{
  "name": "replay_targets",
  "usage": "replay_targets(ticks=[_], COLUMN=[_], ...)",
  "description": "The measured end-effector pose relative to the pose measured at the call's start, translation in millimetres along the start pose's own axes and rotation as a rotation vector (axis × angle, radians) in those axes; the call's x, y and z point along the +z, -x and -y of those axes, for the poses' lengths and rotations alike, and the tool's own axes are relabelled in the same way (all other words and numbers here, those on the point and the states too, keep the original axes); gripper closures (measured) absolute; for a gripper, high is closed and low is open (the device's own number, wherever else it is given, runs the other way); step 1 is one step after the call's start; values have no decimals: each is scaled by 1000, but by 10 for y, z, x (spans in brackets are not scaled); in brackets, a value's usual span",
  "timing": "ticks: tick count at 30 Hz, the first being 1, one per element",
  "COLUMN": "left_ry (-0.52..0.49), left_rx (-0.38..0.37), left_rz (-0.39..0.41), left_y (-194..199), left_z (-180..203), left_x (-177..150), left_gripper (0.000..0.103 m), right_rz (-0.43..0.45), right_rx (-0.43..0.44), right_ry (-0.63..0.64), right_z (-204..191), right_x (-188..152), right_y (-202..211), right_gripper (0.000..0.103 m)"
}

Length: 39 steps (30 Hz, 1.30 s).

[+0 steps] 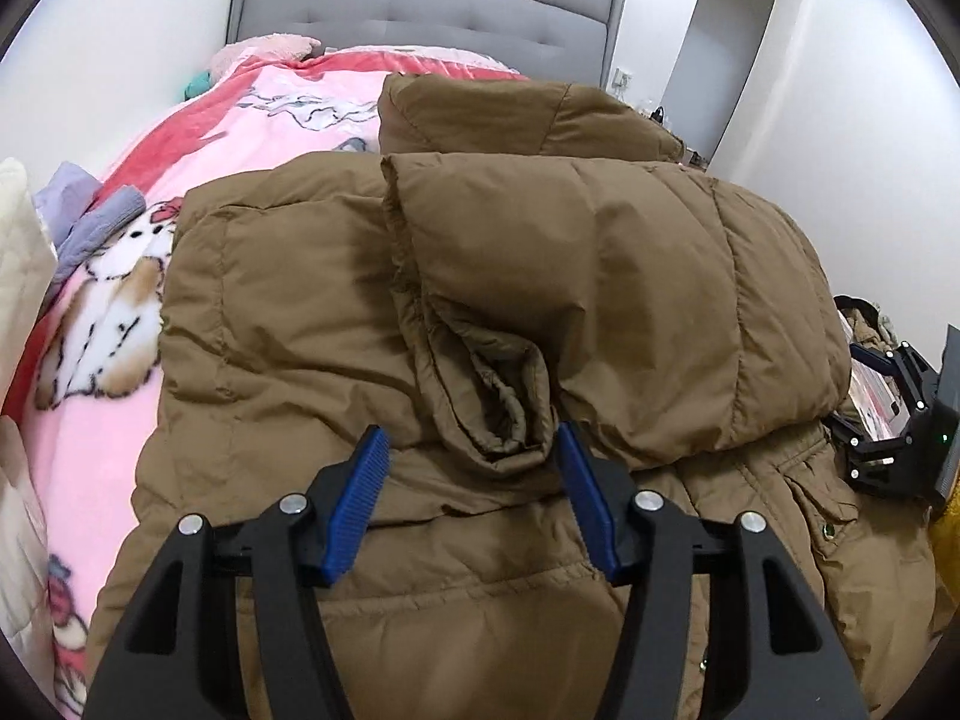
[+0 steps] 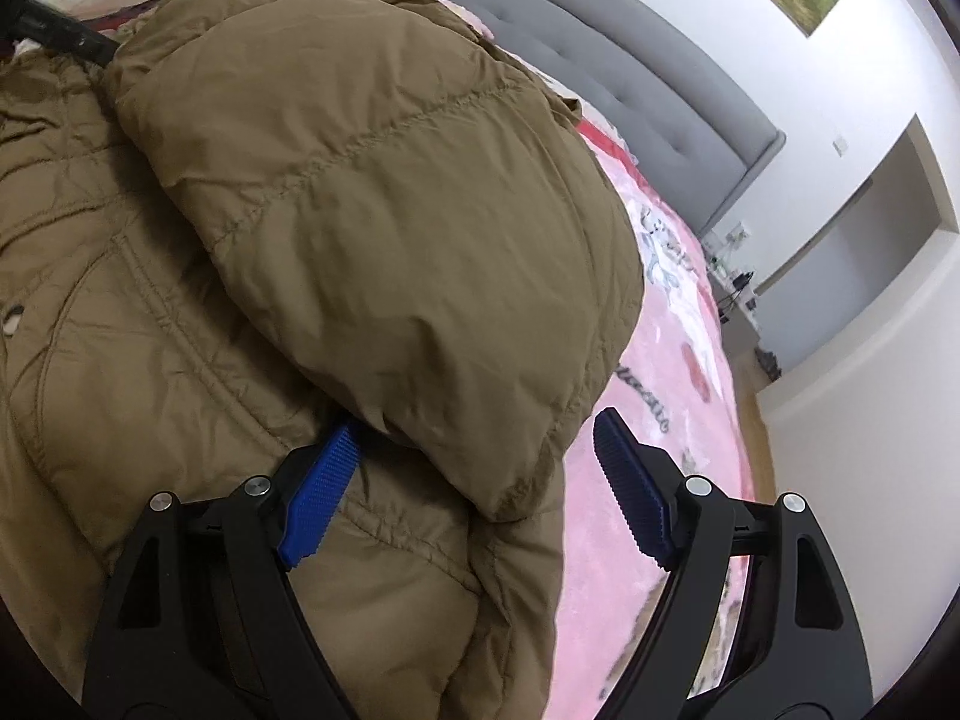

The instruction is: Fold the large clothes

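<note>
A large brown padded jacket (image 1: 288,324) lies spread on the bed, with a puffy sleeve (image 1: 630,276) folded across its front. My left gripper (image 1: 471,438) hovers low over the jacket with a bunched sleeve end (image 1: 504,396) between its blue pads; the right pad touches the bunch and the left pad stands apart, so it is open. My right gripper (image 2: 474,438) is open at the jacket's right edge, straddling the folded sleeve (image 2: 372,192). Its left pad (image 2: 324,486) is tucked under the sleeve's rim, and its right pad (image 2: 630,492) is over the blanket. The right gripper (image 1: 849,390) also shows at the far right of the left wrist view.
The bed carries a pink cartoon blanket (image 1: 114,312) and ends at a grey padded headboard (image 1: 420,6). White and lilac clothes (image 1: 78,216) lie by its left side. A doorway (image 2: 870,240) and a strip of wooden floor (image 2: 759,450) lie to the bed's right.
</note>
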<state>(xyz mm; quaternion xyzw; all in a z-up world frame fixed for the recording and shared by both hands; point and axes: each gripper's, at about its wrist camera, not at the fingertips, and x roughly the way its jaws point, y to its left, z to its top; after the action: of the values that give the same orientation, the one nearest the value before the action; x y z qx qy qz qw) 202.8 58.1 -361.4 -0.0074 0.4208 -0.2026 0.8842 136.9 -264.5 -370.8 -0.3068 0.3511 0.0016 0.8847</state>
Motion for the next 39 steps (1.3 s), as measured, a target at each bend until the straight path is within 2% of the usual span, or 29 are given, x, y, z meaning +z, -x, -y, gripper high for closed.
replay_targets(ticks=[2, 5, 7, 8, 9, 11, 14, 15, 16, 17, 18, 20, 23, 25, 26, 28, 29, 30, 32, 34, 36, 37, 39], left_ry=[9, -29, -41, -32, -24, 29, 118, 118, 115, 117, 116, 105, 101, 140, 146, 132, 121, 107, 42, -29, -97, -116, -125], left_rx=[-8, 16, 48, 79, 107, 143, 161, 176, 177, 180, 189, 195, 249, 246, 231, 227, 232, 230, 218, 195, 124, 87, 61], left_rz=[-11, -24, -48, -67, -69, -27, 87, 121, 121, 97, 44, -41, -79, -100, -67, 4, 44, 80, 161, 197, 222, 237, 226], left_y=[-12, -55, -129, -174, -177, -66, 284, 388, 423, 386, 282, 88, 12, -12, 58, 218, 329, 423, 625, 711, 703, 669, 522], left_z=[40, 172, 232, 235, 227, 138, -70, -118, -172, -211, -270, -361, -427, -517, -531, -519, -498, -463, -322, -143, 39, 125, 203], left_x=[40, 109, 139, 152, 170, 250, 398, 431, 446, 444, 413, 305, 107, 0, -34, -61, -62, -36, 38, 166, 402, 529, 740], left_gripper=[66, 74, 84, 89, 93, 95, 100, 100, 100, 100, 100, 100, 103, 103, 103, 103, 103, 103, 101, 88, 57, 52, 45], right_rz=[12, 34, 42, 38, 32, 27, 50, 84, 110, 136, 125, 30, -72, -94, -84, -54, -23, 24, 104, 168, 232, 249, 260], right_rx=[-21, -68, -102, -112, -122, -58, 14, 3, -27, -76, -72, -37, -43, -74, -73, -69, -49, -12, 33, 76, 106, 109, 145], right_ry=[29, 98, 136, 152, 160, 156, 151, 153, 161, 172, 166, 200, 331, 342, 319, 269, 220, 163, 57, -50, -136, -165, -242], right_z=[-86, -206, -289, -307, -311, -283, -272, -281, -298, -354, -399, -565, -873, -964, -949, -893, -815, -720, -519, -309, -122, -47, 186], right_x=[-44, -67, -48, -8, 42, 167, 428, 506, 543, 610, 649, 627, 419, 286, 264, 266, 263, 246, 213, 235, 339, 398, 591], right_y=[63, 97, 91, 65, 46, 69, 241, 334, 393, 473, 484, 337, 62, -62, -54, 35, 148, 305, 614, 905, 1092, 1120, 954], right_gripper=[27, 27, 27, 32, 54, 83, 90, 90, 90, 90, 90, 88, 84, 79, 77, 66, 55, 51, 49, 45, 35, 35, 32])
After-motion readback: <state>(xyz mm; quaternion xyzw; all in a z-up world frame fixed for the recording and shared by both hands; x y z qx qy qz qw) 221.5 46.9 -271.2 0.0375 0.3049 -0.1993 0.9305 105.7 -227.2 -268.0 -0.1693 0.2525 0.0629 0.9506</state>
